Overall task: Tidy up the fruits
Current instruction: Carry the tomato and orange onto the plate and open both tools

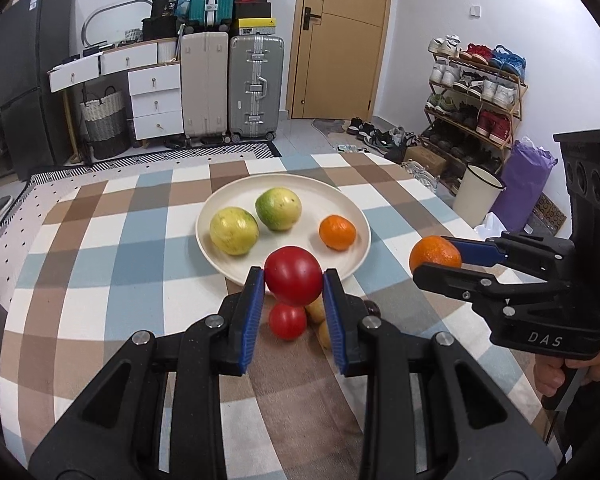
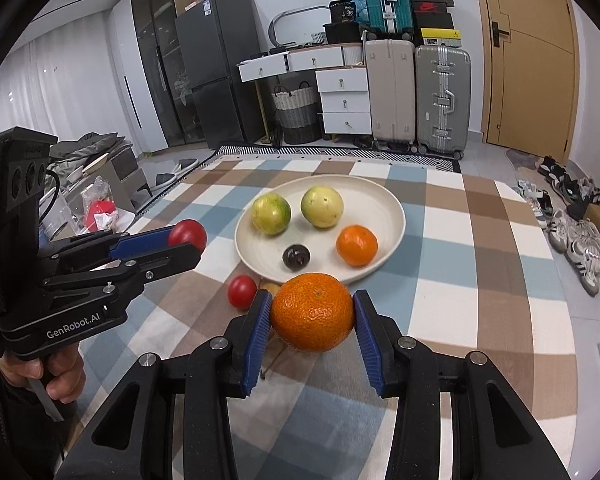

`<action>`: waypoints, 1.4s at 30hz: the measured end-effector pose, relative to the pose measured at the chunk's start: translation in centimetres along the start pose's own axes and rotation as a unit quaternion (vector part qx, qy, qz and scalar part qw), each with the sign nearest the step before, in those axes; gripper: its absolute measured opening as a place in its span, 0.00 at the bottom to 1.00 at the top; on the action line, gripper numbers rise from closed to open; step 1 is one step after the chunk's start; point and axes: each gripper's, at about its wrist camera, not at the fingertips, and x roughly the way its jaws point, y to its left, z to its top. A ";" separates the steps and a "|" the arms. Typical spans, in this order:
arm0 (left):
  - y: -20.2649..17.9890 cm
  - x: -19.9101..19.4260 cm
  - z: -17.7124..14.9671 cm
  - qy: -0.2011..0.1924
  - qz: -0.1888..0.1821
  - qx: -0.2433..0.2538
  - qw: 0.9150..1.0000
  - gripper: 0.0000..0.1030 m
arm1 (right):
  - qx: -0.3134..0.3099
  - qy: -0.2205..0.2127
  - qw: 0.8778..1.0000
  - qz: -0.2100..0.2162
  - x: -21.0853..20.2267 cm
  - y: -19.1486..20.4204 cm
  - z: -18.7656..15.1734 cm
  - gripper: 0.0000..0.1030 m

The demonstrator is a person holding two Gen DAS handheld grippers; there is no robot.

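A: What was the biggest thing in front of the cameras?

B: The checked tablecloth [image 1: 100, 264], in blue, brown and white squares, covering the whole table. On it sat a cream plate [image 1: 228, 200], round and shallow.

A: And what lay on the plate?

B: Two yellow-green fruits [image 1: 278, 209] side by side at the far part, a small orange [image 1: 337, 232] to their right, apart from them, and in the right wrist view a dark little fruit [image 2: 296, 256] near the front rim.

A: What about the grippers?

B: The left gripper [image 1: 294, 280] was pinching a large red tomato [image 1: 293, 275] between its blue pads, lifted clear of the cloth, just before the plate's near rim. The right gripper [image 2: 313, 312] was clamped on a big orange [image 2: 313, 312], also held above the cloth at the plate's near edge. Each gripper showed in the other's camera, with a hand [image 2: 48, 376] wrapped round the grip.

A: Anything left on the cloth?

B: A smaller red tomato [image 1: 287, 321] lay below the raised one, just beside the plate. Next to it were some pale yellowish pieces [image 1: 315, 309], mostly hidden by the pads, so I could not tell what they were.
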 end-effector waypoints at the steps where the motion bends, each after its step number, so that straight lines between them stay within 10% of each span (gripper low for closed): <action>1: 0.0 0.1 0.3 -0.001 0.001 0.000 1.000 0.26 | -0.002 -0.003 1.000 0.001 0.1 0.0 0.3 0.41; 42: 2.6 13.4 3.7 0.001 0.020 0.025 0.999 0.26 | 0.003 0.016 1.000 0.009 13.2 -6.6 7.8 0.41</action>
